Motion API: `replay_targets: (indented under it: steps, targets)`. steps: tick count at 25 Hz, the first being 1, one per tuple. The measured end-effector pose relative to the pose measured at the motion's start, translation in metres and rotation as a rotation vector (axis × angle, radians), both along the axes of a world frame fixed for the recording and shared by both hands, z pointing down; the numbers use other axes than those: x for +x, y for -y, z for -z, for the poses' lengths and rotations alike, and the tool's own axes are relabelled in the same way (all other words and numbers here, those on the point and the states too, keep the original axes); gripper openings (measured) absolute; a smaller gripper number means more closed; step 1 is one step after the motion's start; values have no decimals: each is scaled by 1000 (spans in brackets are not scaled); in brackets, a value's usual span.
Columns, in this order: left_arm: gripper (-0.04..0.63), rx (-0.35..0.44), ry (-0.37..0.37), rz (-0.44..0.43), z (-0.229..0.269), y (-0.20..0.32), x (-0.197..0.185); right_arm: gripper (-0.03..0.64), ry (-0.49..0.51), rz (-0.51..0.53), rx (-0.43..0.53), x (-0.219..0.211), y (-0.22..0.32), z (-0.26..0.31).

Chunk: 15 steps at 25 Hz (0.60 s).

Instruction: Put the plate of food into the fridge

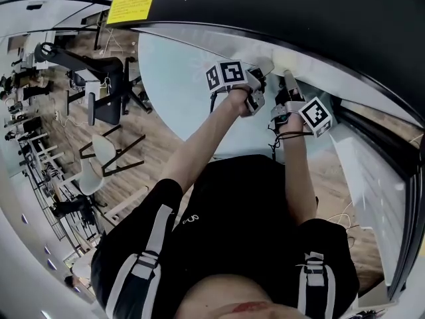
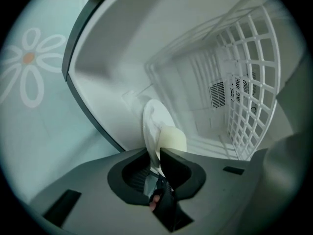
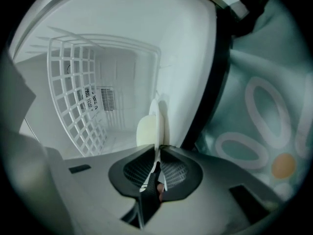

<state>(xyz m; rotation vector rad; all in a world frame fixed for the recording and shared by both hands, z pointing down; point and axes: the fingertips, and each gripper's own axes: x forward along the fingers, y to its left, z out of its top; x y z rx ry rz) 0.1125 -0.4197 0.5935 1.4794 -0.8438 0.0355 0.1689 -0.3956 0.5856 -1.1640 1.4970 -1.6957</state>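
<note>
The plate (image 2: 151, 119) is inside the fridge (image 2: 122, 43), at 12 o'clock from both sets of jaws. The left hand-held gripper (image 2: 155, 153) stands loose round its rim, while the right hand-held gripper (image 3: 158, 150) pinches it. A one-sided hold could tip the plate and shed the food (image 2: 174, 138).

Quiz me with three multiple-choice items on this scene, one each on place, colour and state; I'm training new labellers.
1. Where is the plate? A on a table; B held at the open fridge; C on the floor.
2. What colour is the plate? A red; B black; C white.
3. The right tool is: A shut on the plate's rim; B open and empty; C holding a cup.
Answers: 1 B, white fridge walls and a wire basket lie behind it; 2 C, it looks white in both gripper views; 3 A, its pads pinch the rim.
</note>
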Motion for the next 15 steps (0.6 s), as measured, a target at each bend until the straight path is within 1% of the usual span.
replay_targets:
  steps: [2,3,6,8,11,12,13,14,15]
  targets:
    - [68,7,10,-9,0,-1,1,39,53,-46,-1,2,-1,2]
    - [74,15,25,-16,0,-2,0,38,61,-68,-2,5,-1,2]
    - [87,28,92,-7,0,-3,-12,34,44,-102,-4,12,-2,3]
    - [101,32,167,28,0,-4,-30,34,27,-105,-7,15,-3,3]
    - [103,59,304,110,7,-7,-64,35,-2,-118,-14,23,-4,2]
    - [103,66,331,133,10,-9,-73,35,-3,-124,-15,24,-5,2]
    - [103,67,336,156,13,-12,-81,35,-2,-128,-17,25,-6,2]
    - [103,65,318,182,16,-16,-86,38,-2,-132,-18,25,-7,2]
    - [103,63,285,212,20,-19,-91,38,-3,-134,-18,26,-8,2]
